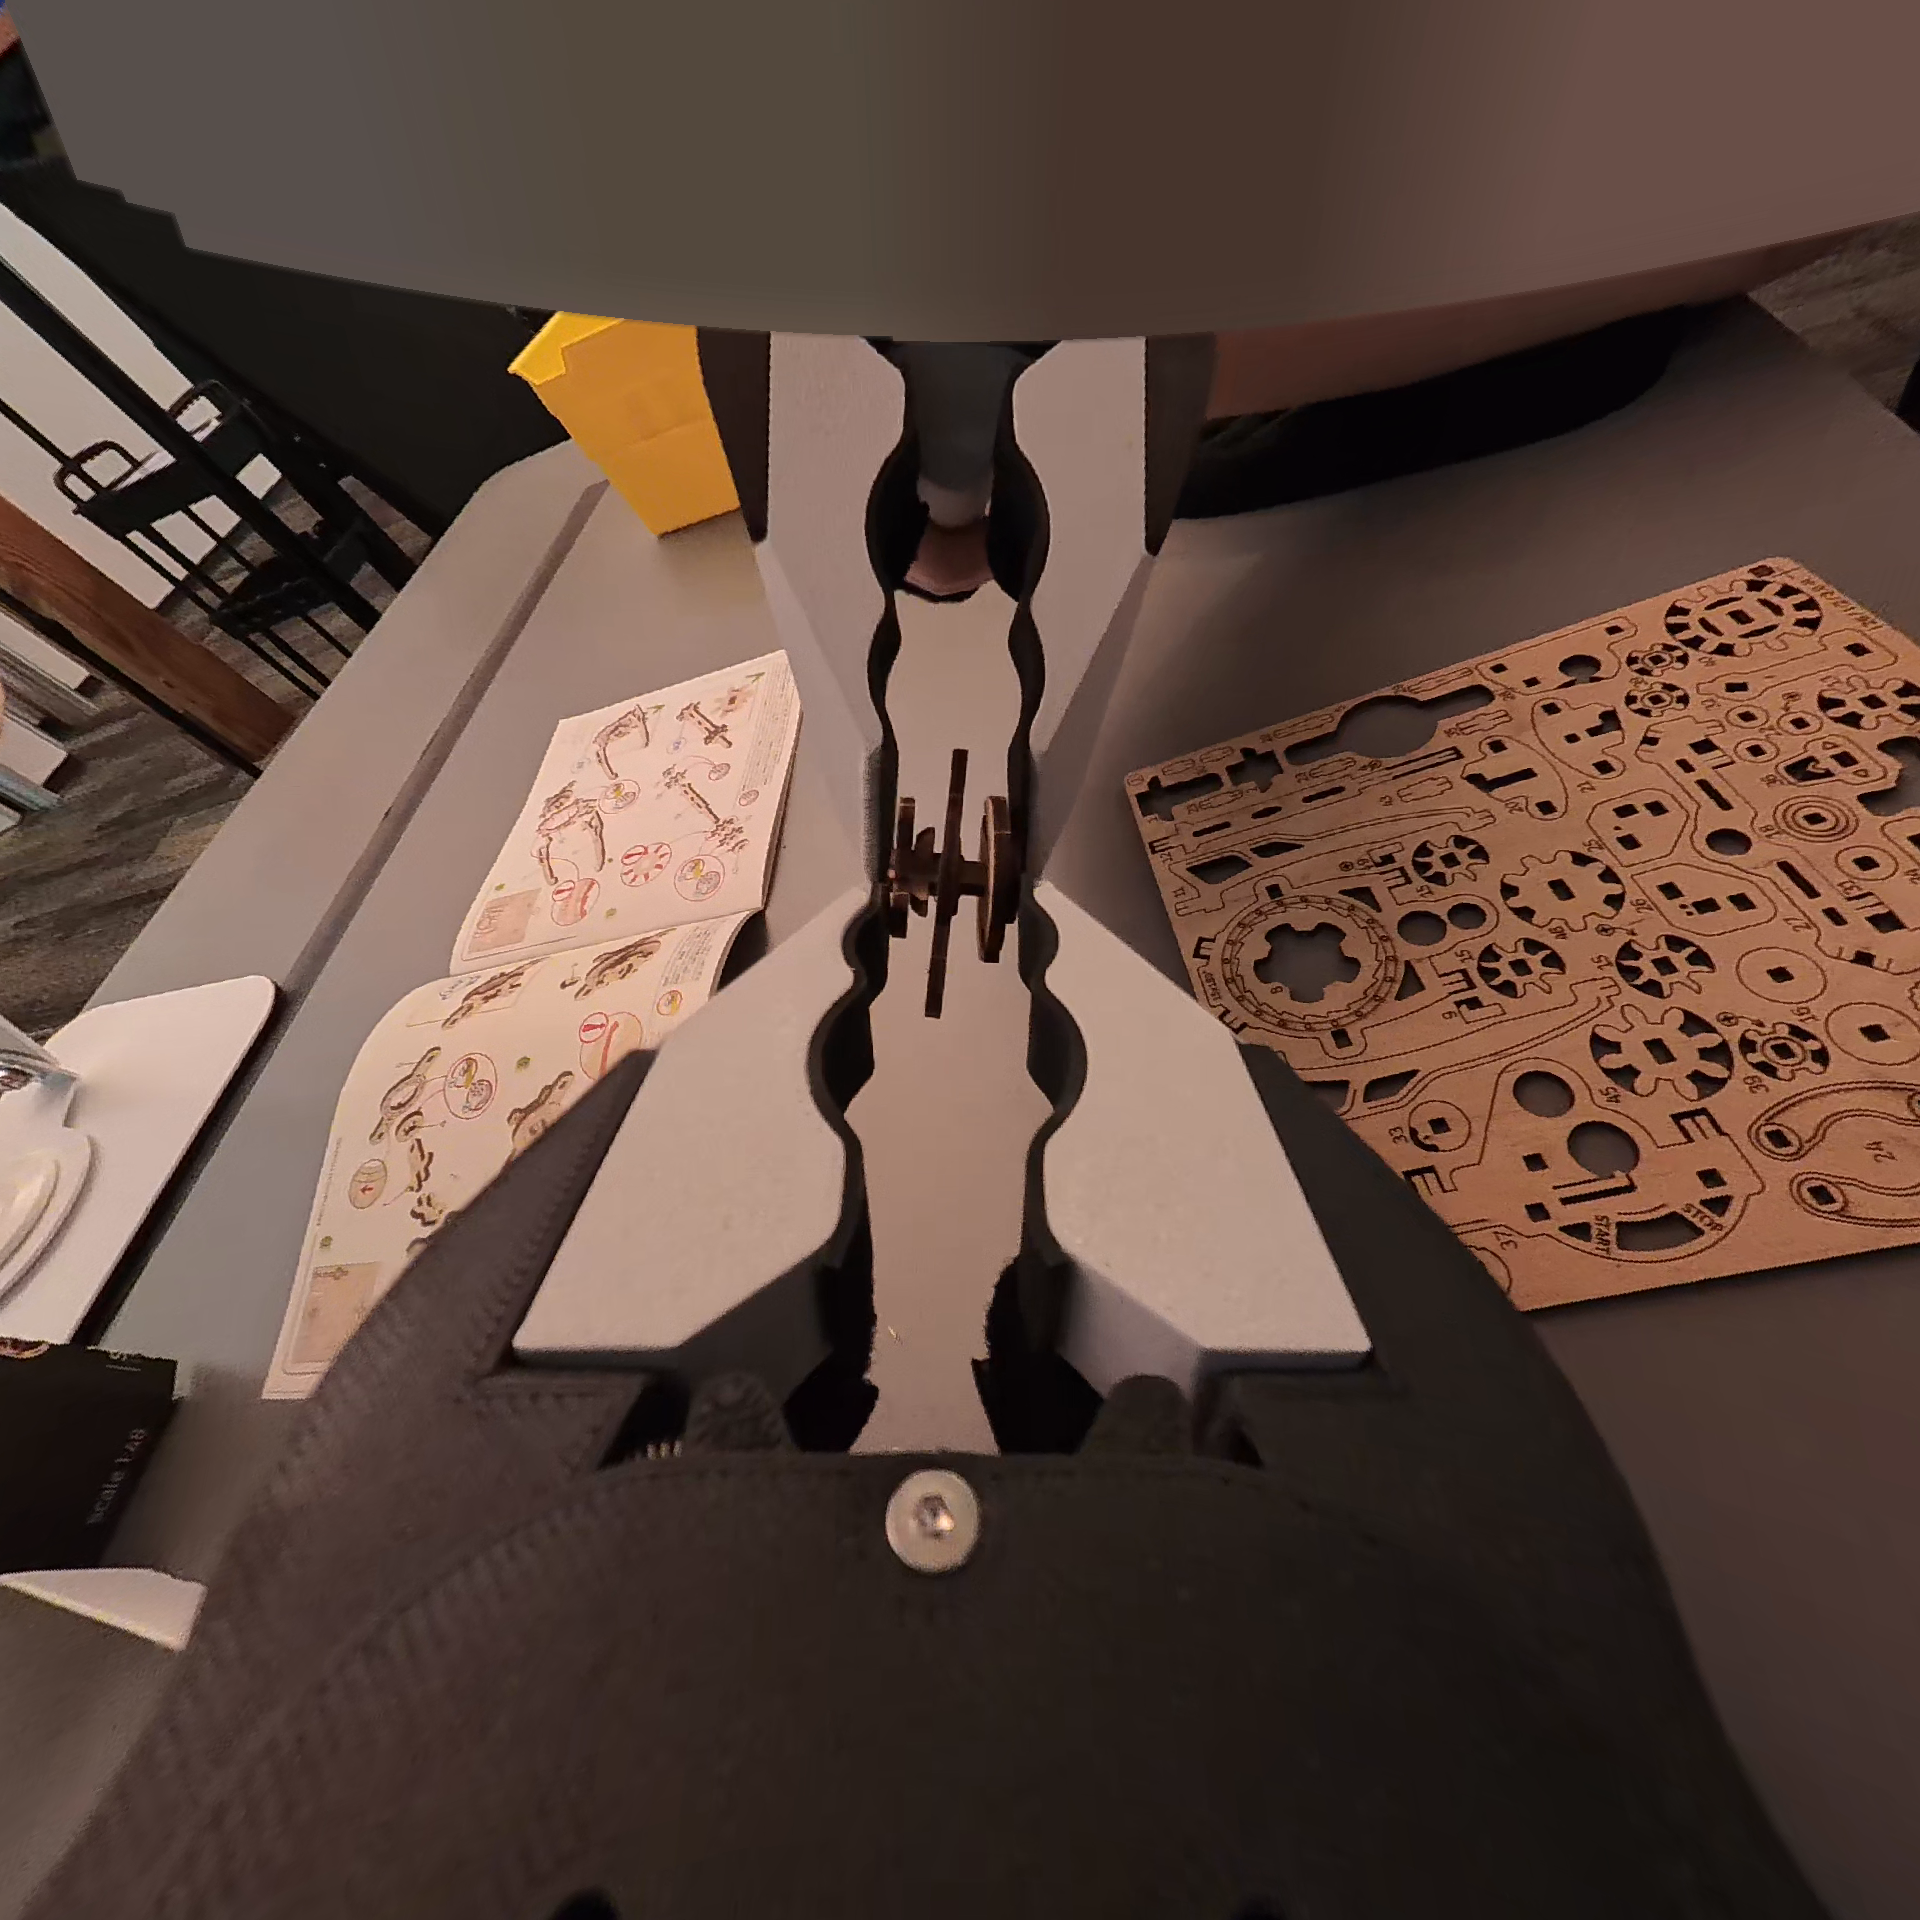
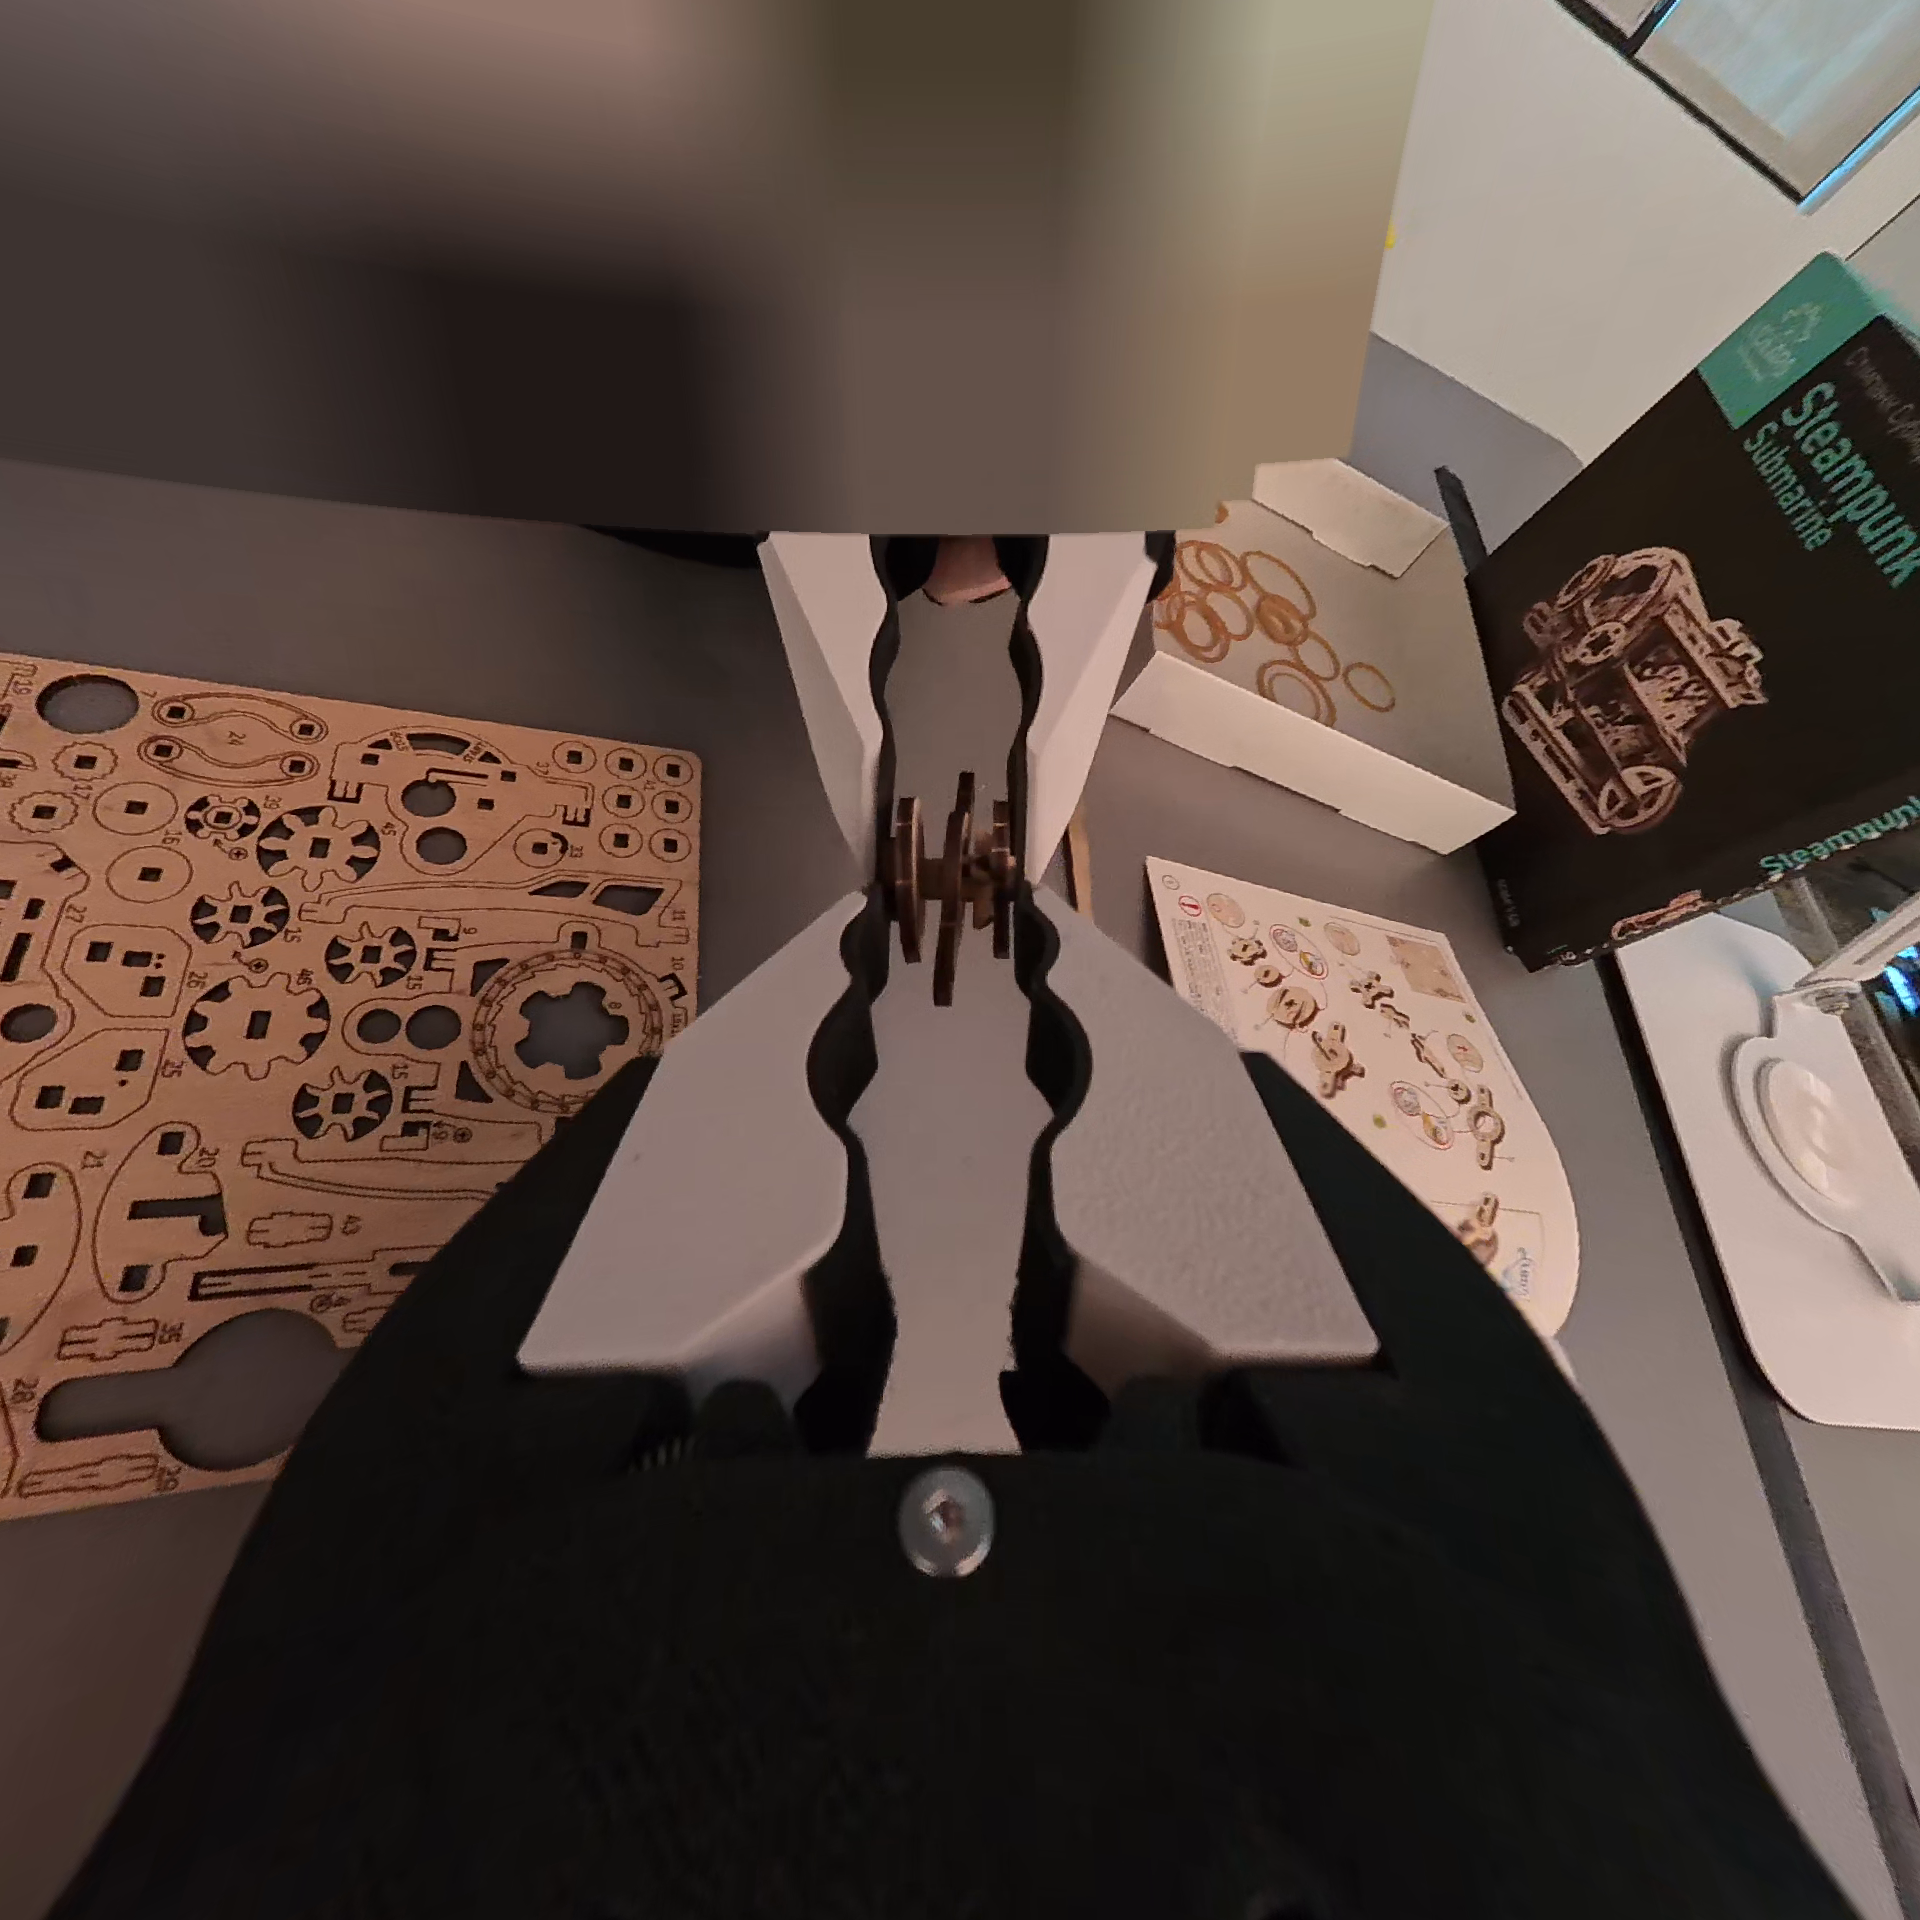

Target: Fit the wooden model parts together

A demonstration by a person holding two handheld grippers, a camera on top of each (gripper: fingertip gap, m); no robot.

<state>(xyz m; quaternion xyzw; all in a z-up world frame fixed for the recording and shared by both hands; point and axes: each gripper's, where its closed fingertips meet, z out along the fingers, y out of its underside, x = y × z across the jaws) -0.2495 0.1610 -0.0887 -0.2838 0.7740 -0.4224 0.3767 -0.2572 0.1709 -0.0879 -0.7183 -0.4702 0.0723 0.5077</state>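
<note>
A small dark wooden assembly, an axle carrying two discs and a larger gear between them, hangs above the grey table. My two grippers face each other tip to tip. My left gripper is shut on the assembly's outer discs from the near side. In the left wrist view the right gripper closes on the same discs from the far side. In the right wrist view the assembly sits between my right gripper's tips, with the left gripper opposite. Both hold it edge-on.
A laser-cut plywood parts sheet lies flat on the table. An open instruction booklet, a yellow bin, a white box of rubber bands, a black kit box and a white tray surround it. The tips of both grippers are at nearly the same place.
</note>
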